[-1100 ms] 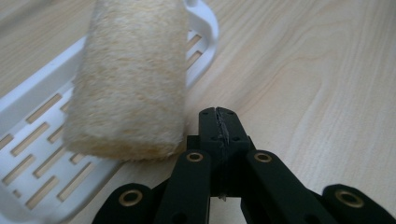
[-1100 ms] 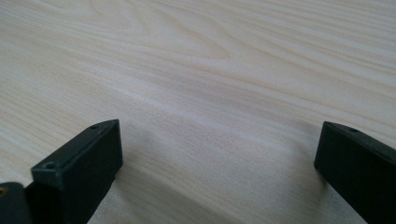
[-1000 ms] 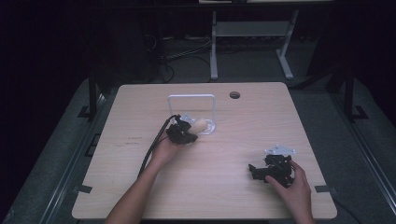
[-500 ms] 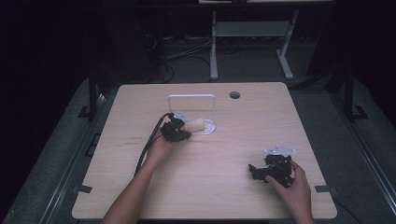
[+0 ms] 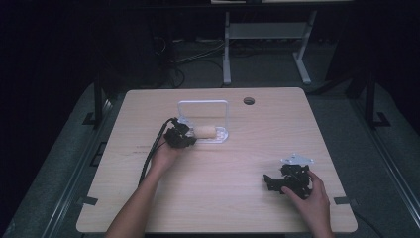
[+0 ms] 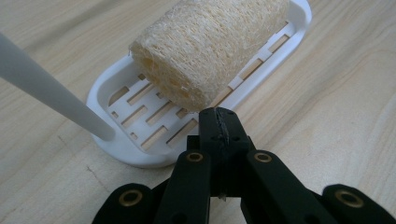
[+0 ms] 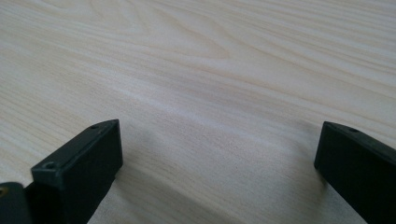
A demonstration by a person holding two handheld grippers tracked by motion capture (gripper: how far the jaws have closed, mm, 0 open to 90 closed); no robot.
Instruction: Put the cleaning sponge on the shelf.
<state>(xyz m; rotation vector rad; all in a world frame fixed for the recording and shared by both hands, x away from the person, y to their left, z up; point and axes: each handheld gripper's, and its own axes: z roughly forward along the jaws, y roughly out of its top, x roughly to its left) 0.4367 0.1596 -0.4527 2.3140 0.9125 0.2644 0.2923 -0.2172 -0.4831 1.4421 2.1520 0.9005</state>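
One loofah sponge (image 6: 210, 46), a short pale cylinder of coarse woven fibre, lies on its side in a white slotted soap dish (image 6: 122, 150) that sits on the wooden table (image 5: 223, 198), a little left of centre and toward the far edge; a white frame-like handle (image 5: 203, 102) rises over the dish. Judging by its open, airy weave, the sponge should be very light, springy and rough enough not to slip, so it will give under pressure without being harmed, though a pinch on the very end could simply crush the rim and let it twist. The sounder hold looks to be across the round middle, jaws on either side of the barrel, above the dish walls. The dish itself seems light and rigid and could slide or lift if the sponge snags in its slots. The left gripper (image 6: 219, 122) has its jaws pressed together with nothing between them, its tip just at the near rim of the dish and almost touching the sponge's end. The right gripper (image 5: 289, 178) rests on the table at the near right, well apart from the dish, jaws spread wide and empty. Count: one sponge, one dish, two grippers
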